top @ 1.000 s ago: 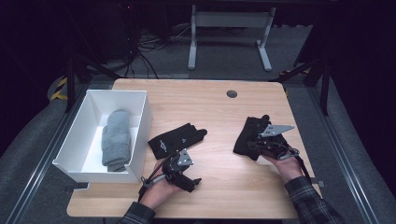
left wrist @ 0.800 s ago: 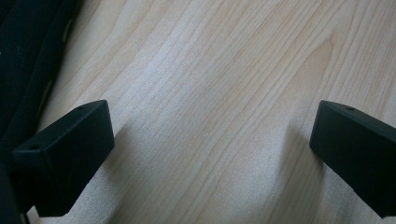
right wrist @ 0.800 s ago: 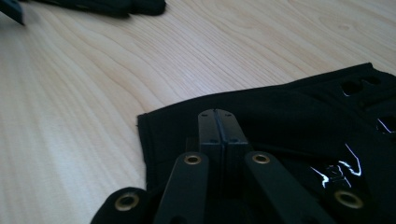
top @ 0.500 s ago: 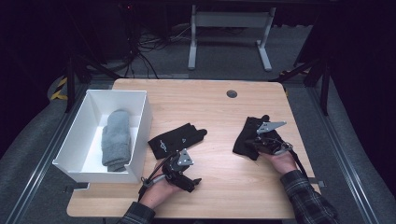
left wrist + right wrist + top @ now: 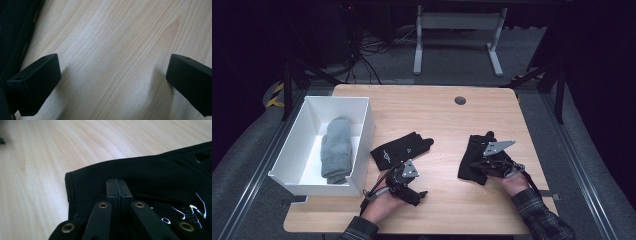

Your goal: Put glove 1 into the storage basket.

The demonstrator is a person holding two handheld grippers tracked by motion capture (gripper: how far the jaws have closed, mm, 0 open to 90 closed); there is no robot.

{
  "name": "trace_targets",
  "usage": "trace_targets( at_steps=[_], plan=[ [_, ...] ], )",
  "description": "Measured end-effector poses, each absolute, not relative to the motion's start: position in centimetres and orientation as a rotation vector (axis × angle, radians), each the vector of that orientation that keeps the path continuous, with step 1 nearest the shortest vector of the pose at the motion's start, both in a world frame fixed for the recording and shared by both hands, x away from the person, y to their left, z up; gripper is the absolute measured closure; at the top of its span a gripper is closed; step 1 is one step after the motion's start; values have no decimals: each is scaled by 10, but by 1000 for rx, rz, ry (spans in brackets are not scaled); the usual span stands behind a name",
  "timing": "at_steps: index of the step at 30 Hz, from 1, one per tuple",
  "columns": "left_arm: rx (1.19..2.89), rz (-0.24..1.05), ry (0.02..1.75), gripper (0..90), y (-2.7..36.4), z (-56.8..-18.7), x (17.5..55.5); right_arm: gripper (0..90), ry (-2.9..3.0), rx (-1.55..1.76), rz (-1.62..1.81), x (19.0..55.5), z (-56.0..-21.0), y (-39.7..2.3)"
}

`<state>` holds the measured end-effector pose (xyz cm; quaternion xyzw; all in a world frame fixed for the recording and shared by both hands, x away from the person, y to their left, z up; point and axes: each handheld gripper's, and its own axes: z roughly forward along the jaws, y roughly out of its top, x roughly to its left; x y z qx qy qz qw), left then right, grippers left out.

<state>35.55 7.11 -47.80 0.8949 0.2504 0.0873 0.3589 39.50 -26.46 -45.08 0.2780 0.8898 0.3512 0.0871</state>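
Observation:
Two black gloves lie on the wooden table [image 5: 442, 120]. The left black glove [image 5: 402, 149] lies just beyond my left gripper [image 5: 414, 195], which rests low over bare wood with its jaws wide open and nothing between them [image 5: 113, 72]; that glove's edge [image 5: 15, 30] shows at the far left of the left gripper view. My right gripper [image 5: 484, 166] is over the near part of the right black glove [image 5: 473, 150]. Its jaws are pressed flat together [image 5: 117, 181], tips just above the glove's cuff [image 5: 155, 172], with no fabric seen between them.
A white box [image 5: 362, 125] stands at the table's left with a grey folded glove [image 5: 336, 150] inside. A round cable hole [image 5: 460, 100] sits near the far edge. Bare wood lies between the two gloves and along the front edge.
My right gripper has sunk a little and drawn nearer over the right glove, jaws still shut. The left gripper and both gloves have stayed put.

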Motion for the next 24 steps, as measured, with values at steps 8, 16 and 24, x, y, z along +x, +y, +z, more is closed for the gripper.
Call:
trace_targets(
  at_steps=[8, 16, 24],
  plan=[
    [2309, 225, 645, 2, 71, -478, 356, 900, 2732, 731, 1077, 367, -452, -252],
    [2308, 227, 645, 2, 71, -478, 356, 900, 2794, 642, 1096, 340, -452, -245],
    [2308, 227, 647, 2, 71, -478, 355, 900, 2703, 642, 1141, 338, -439, -254]
  ],
)
